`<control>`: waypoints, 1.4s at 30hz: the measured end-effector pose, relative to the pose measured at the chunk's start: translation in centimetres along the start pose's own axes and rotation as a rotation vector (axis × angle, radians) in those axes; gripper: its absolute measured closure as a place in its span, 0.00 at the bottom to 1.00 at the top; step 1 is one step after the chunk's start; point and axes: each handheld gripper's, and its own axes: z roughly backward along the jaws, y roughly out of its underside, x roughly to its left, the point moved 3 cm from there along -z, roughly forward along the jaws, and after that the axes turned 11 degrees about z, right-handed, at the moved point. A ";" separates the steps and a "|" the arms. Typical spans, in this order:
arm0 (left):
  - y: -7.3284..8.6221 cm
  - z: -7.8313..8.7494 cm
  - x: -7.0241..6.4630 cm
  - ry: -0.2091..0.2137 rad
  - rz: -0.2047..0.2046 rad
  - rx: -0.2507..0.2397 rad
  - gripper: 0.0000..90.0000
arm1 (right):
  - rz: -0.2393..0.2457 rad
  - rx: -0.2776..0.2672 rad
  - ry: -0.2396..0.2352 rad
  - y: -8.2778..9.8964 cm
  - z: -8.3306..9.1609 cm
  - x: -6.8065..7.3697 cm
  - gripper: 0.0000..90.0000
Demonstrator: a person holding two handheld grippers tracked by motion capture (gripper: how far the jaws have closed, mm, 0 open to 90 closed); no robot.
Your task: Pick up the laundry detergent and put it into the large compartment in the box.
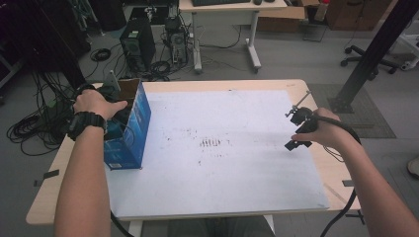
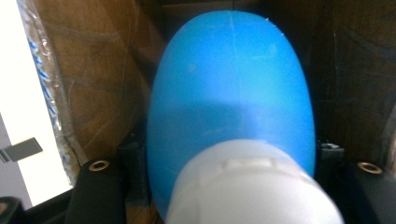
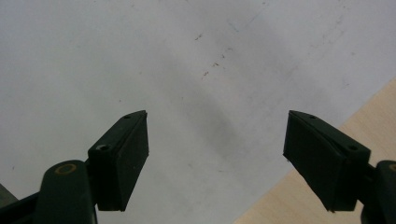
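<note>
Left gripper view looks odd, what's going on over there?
The left gripper is reaching into the open blue box at the table's left edge, with a blue bottle with a white cap between its jaws inside the cardboard walls. Whether the pads press on it I cannot tell. The right gripper hovers open over the white mat.

Both forearms extended, a claw in each hand.
Left claw (image 1: 114, 94) angled downward under the left hand (image 1: 94, 103); right claw (image 3: 217, 158) hovers with jaws wide apart, nothing between them.
</note>
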 end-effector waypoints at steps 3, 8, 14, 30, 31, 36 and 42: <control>0.0 -0.1 0.0 -0.004 0.006 0.001 0.36 | 0.003 0.000 0.000 0.0 0.0 0.0 0.25; 0.0 -0.1 0.0 -0.008 0.004 0.002 0.34 | 0.003 -0.003 0.000 0.1 0.0 0.0 0.25; 0.0 0.5 -0.2 -0.005 0.006 -0.003 0.32 | -0.001 -0.002 0.000 0.1 0.1 0.0 0.25; 0.0 2.0 -0.4 -0.016 0.006 -0.012 0.29 | -0.005 -0.007 -0.002 0.3 0.1 0.0 0.25; 0.0 2.2 -0.4 -0.015 0.006 -0.012 0.29 | -0.005 -0.008 -0.002 0.3 0.1 -0.1 0.25; 0.0 2.7 -0.6 -0.006 0.006 -0.015 0.28 | -0.005 -0.005 -0.002 0.2 0.1 0.0 0.25; 0.0 3.4 -0.8 -0.011 0.002 -0.022 0.27 | -0.004 -0.011 -0.002 0.2 0.2 0.0 0.25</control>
